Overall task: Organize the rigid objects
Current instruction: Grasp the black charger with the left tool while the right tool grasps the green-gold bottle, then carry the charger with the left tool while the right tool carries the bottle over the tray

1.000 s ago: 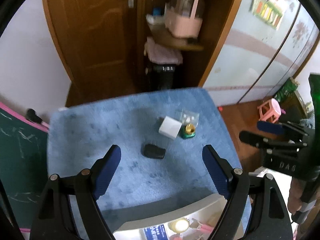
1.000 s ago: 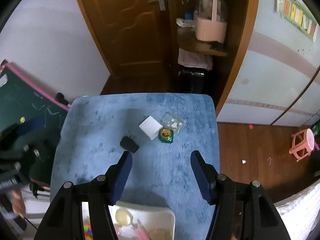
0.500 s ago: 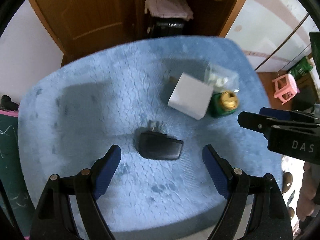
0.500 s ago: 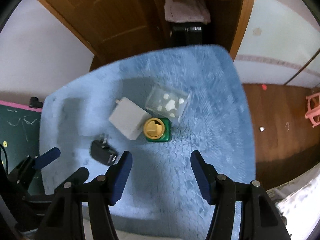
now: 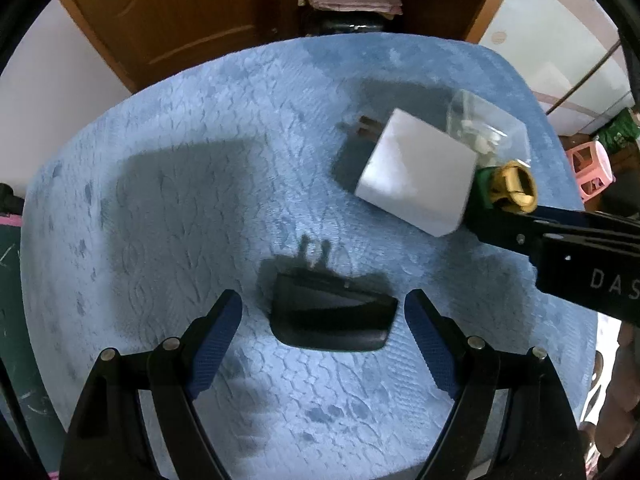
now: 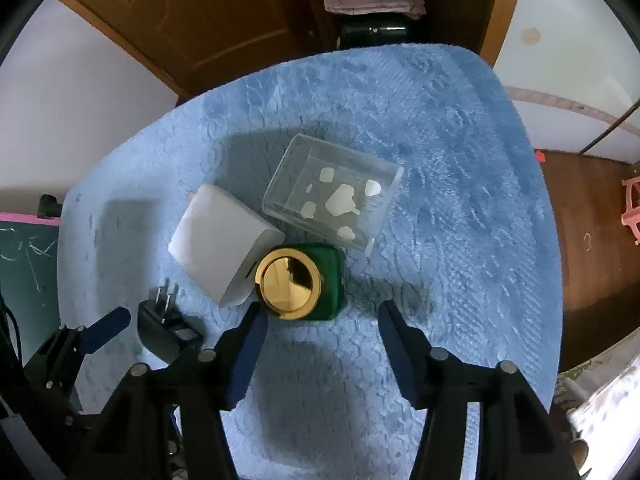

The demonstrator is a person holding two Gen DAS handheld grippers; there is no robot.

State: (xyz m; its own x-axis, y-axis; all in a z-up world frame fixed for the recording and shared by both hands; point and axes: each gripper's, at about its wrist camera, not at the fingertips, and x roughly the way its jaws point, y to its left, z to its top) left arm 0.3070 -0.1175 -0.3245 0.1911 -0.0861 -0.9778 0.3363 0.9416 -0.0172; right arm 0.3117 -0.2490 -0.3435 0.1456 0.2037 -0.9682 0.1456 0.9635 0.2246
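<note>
Left gripper [image 5: 323, 312] gapes wide astride the black plug adapter [image 5: 332, 316] on the blue mat [image 5: 200, 200], pads clear; right gripper [image 6: 320, 328], closing and empty, hangs before the gold-capped green bottle [image 6: 304, 280]; white charger [image 6: 224, 244] and clear box [image 6: 332, 200] lie beyond

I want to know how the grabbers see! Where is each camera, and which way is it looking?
Left wrist view: sits on the left gripper, looking steeply down its fingers at the black charger on the blue mat; the right gripper's finger and part of a hand show at the right edge.
Right wrist view: sits on the right gripper, its jaws closing, looking down at the green bottle with a gold cap; the left gripper shows lower left.
Both share the mat, black charger, white charger, clear box and bottle.
</note>
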